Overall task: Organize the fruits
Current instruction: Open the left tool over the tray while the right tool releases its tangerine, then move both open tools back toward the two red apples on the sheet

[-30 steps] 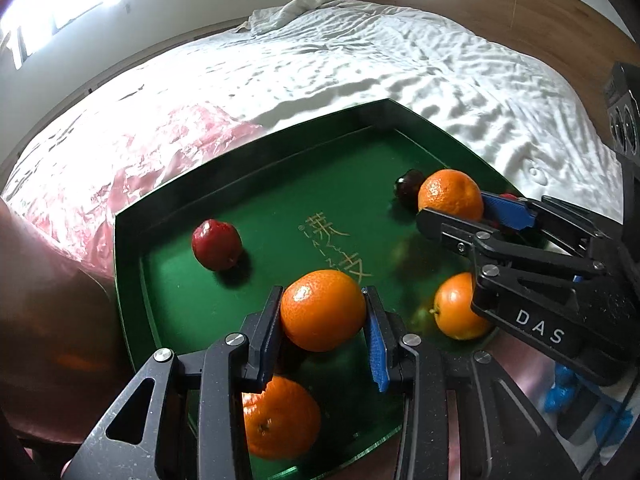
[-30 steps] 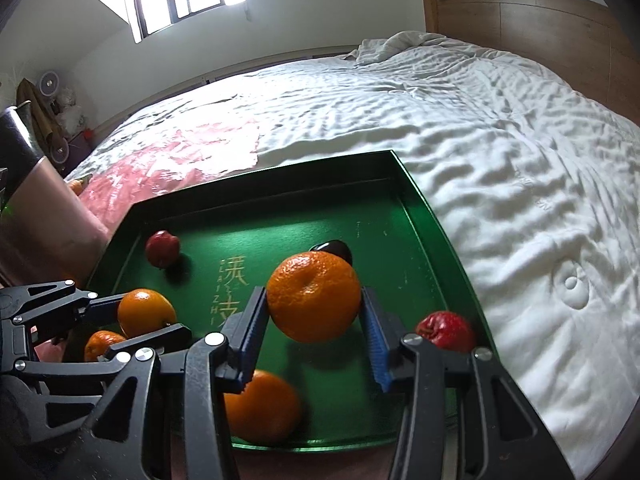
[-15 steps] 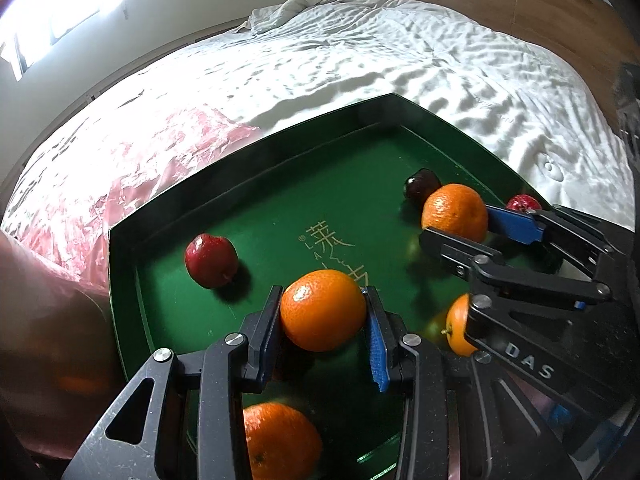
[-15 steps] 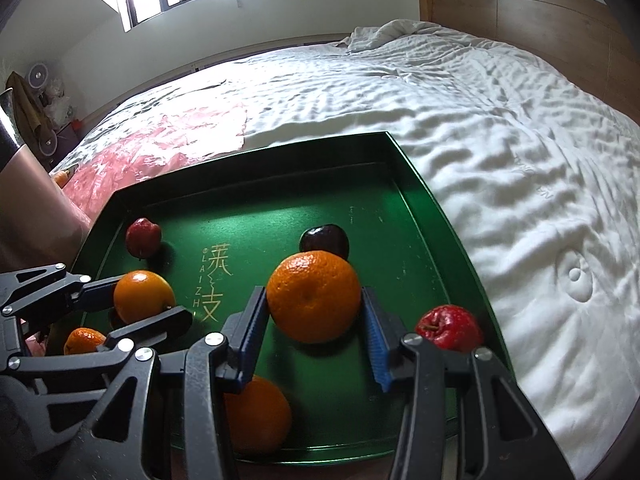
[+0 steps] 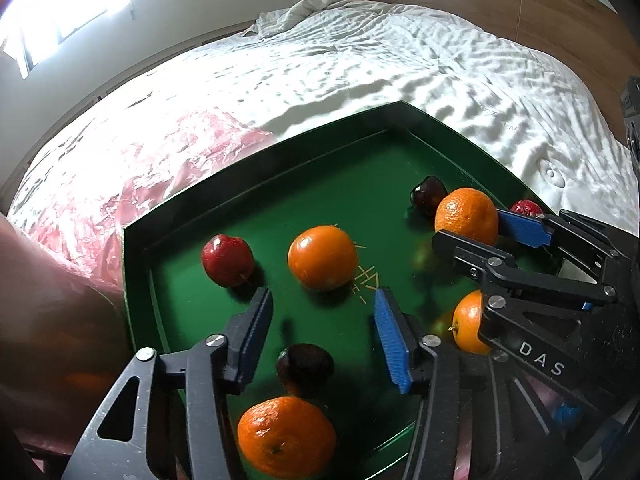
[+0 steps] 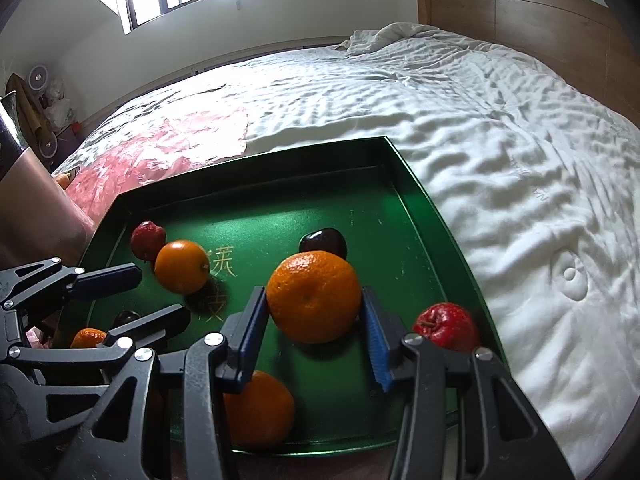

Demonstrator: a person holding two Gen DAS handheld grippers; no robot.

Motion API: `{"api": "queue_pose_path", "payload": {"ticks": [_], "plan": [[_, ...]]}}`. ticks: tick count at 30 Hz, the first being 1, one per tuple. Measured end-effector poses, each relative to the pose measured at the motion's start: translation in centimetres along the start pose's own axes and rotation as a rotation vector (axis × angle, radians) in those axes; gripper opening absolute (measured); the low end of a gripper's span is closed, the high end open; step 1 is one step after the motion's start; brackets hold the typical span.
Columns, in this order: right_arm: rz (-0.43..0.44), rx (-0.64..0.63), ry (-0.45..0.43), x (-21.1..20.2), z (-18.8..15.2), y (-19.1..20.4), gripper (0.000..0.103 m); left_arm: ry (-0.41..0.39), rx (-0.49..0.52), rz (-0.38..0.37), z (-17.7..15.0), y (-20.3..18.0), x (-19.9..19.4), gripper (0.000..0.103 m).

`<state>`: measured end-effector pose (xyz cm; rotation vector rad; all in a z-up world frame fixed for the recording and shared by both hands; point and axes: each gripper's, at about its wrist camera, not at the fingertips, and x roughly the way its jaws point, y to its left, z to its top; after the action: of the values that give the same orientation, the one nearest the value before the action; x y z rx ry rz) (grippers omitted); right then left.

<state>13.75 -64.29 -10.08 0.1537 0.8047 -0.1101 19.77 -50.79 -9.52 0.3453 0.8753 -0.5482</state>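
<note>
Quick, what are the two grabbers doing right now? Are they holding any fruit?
Left gripper: open, holding nothing; an orange sits on the green tray just ahead of it.
Right gripper: shut on a second orange.

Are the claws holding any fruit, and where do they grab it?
The right claw squeezes an orange by its two sides. The left claw is open and holds nothing; another orange sits on the green tray ahead of it.
</note>
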Motion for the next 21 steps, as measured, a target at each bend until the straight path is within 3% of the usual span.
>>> {"api": "queue_pose_path", "payload": {"ticks": [3,8,16,21], "plan": [[-0.001,0.001,-0.008,-0.5,0.0,0.1,0.083,-0.003,-0.006,0.001,-0.1,0.2,-0.4,0.054],[-0.005,-0.002,-0.026,-1.5,0.3,0.3,0.096,-0.008,-0.017,0.005,-0.3,0.5,-1.3,0.056],[-0.014,-0.007,-0.040,-3.7,0.6,1.2,0.100,-0.025,-0.025,-0.002,-0.6,0.7,-3.4,0.057],[-0.026,0.001,-0.049,-5.5,0.4,1.5,0.103,-0.040,-0.042,-0.013,-1.3,1.0,-5.4,0.063]]}}
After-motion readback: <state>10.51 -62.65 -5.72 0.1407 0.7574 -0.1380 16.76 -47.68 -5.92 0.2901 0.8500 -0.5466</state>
